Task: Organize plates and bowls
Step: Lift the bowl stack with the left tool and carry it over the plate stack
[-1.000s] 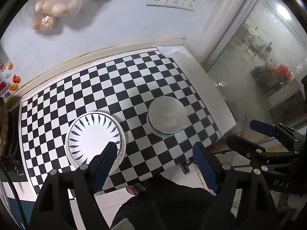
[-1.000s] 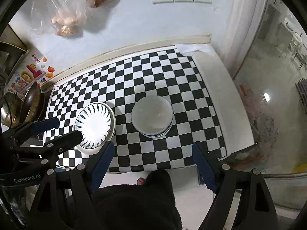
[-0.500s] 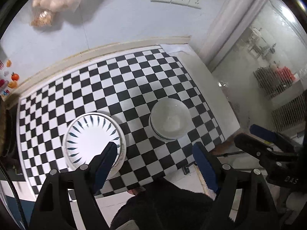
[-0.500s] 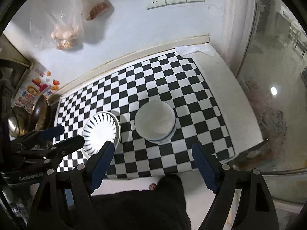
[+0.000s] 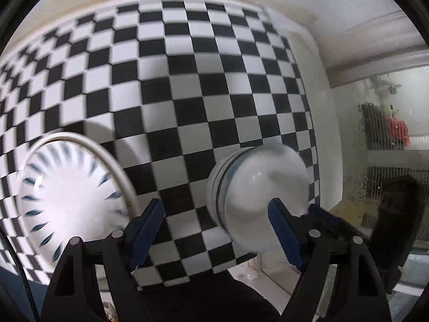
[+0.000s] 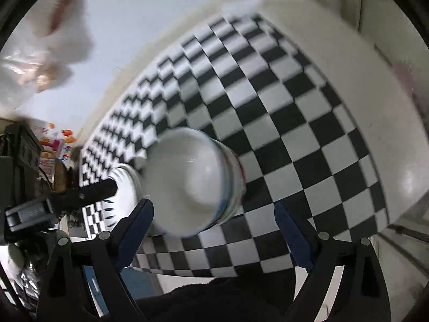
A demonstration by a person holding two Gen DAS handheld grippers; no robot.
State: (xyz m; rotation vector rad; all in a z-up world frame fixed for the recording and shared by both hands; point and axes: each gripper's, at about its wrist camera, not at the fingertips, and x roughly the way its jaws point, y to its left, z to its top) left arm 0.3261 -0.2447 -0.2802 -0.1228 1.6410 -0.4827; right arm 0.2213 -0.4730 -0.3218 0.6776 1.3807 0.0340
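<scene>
Plates and bowls sit side by side on our chequered bench (image 5: 203, 86). From the left wrist, the left gripper (image 5: 214, 233) hangs spread and empty between the blue-fringed plate (image 5: 72, 201) and the stacked white bowls (image 5: 257, 193), seemingly choosing. From the right wrist, the right gripper (image 6: 214, 228) is spread too, its left finger at the bowls (image 6: 193, 185), glossy and blurred; the plate (image 6: 123, 187) lies beyond.

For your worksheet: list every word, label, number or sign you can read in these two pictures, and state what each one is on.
No text can be read.
Left hand-held gripper: a pale label on its body, too blurred to read.
Colourful stickers on the wall: bright shapes and possibly characters, too small and blurred to read.
Plate, bowls and checkered mat: patterns only, no lettering.
</scene>
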